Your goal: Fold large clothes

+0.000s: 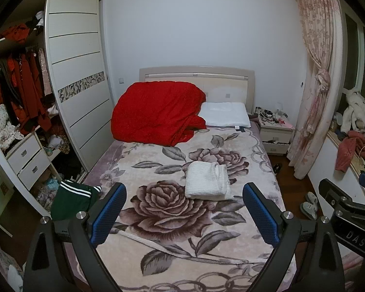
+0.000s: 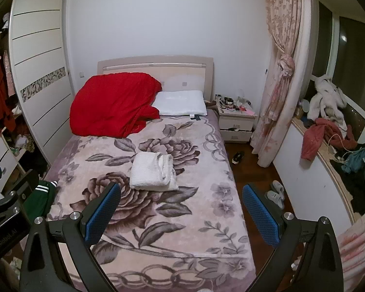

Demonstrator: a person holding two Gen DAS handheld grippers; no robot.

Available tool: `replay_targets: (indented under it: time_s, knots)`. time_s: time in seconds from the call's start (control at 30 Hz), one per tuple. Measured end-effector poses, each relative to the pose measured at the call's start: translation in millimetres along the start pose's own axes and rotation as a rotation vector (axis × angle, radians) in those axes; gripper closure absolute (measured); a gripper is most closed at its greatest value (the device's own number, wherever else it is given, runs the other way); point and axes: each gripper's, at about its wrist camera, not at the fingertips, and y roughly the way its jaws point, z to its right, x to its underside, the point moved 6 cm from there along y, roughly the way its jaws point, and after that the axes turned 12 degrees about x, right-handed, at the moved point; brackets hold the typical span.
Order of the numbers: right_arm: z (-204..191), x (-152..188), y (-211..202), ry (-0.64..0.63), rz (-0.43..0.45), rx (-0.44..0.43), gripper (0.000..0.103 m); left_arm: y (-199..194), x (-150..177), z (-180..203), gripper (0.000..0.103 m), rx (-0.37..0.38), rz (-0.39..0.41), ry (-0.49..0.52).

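A folded white fleecy garment (image 1: 208,181) (image 2: 154,172) lies in the middle of the bed, on the floral blanket (image 1: 177,221) (image 2: 158,219). A green garment with white stripes (image 1: 73,198) (image 2: 42,198) hangs over the bed's left edge. My left gripper (image 1: 183,210) is open, held above the foot of the bed, nothing between its blue pads. My right gripper (image 2: 181,209) is also open and holds nothing, over the bed's right side. Both are well short of the white garment. Each gripper shows at the edge of the other's view.
A red duvet (image 1: 155,112) and a white pillow (image 1: 225,114) lie at the headboard. An open wardrobe (image 1: 19,102) full of clothes stands left. A nightstand (image 1: 276,133), curtain (image 1: 316,92), slippers (image 1: 309,204) and a cluttered window ledge (image 2: 328,133) are on the right.
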Motion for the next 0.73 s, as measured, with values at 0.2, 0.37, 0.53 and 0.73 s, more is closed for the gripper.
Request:
replay_targets:
  time_s: [0.2,0.37,0.53,0.73]
  knots:
    - [-0.3,2.3,-1.7,0.002,0.0,0.002,0.002,-0.2,-0.3,0.8,0.005,0.002,0.0,-0.001]
    - [-1.2,1.9,-1.6,0.002,-0.001,0.002,0.002,-0.1,0.4,0.9,0.005,0.001,-0.001,-0.001]
    - [-1.5,2.3,-1.4,0.001,-0.001,0.003,0.002,-0.5,-0.1,0.1,0.005,0.001,-0.004,0.0]
    - [-1.2,7.0,-5.2,0.006,-0.003,0.004,0.001,-2.5,0.8,-1.1,0.005,0.003,-0.001,-0.011]
